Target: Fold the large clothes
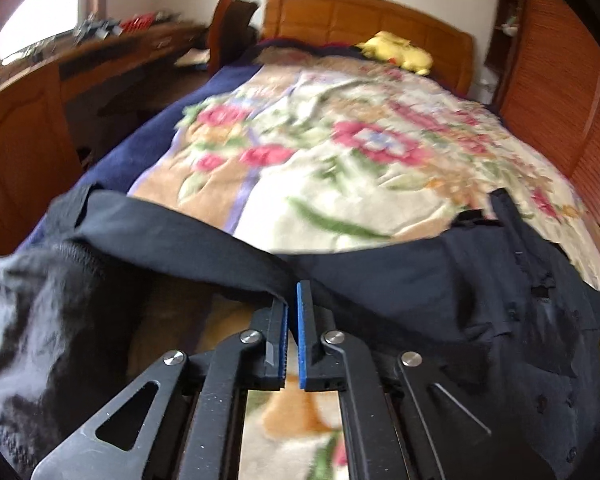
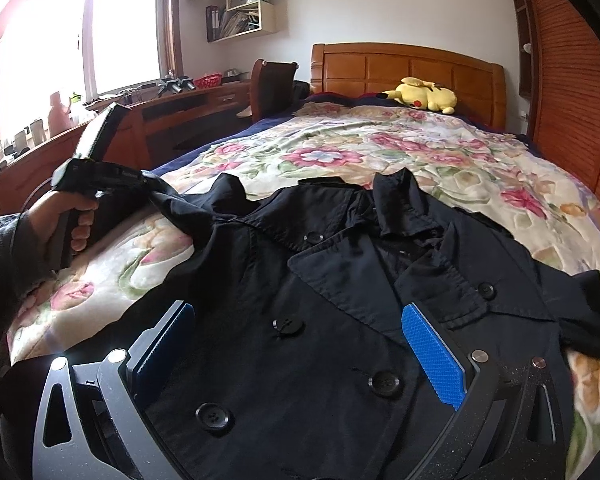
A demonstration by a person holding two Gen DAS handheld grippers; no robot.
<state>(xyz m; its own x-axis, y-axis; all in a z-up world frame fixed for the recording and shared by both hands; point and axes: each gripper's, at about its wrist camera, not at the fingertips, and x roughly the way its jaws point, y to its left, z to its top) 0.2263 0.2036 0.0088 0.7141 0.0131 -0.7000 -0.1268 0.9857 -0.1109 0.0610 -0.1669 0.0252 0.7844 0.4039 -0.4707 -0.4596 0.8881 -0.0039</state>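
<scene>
Black double-breasted coat [image 2: 340,320] lies front-up on floral blanket [image 2: 380,152] across foot of bed, collar toward wooden headboard [image 2: 408,68]. Right wrist view only: coat buttons, lapels, yellow plush toy [image 2: 424,96] by headboard, person's hand [image 2: 66,224] gripping left gripper's handle, sleeve fabric pulled up to left gripper [image 2: 148,184]. Left wrist view only: left gripper's blue pads [image 1: 302,320] nearly together, clamped on coat's sleeve edge, picture blurred. Right gripper [image 2: 300,336] wide apart above coat front, nothing pinched.
</scene>
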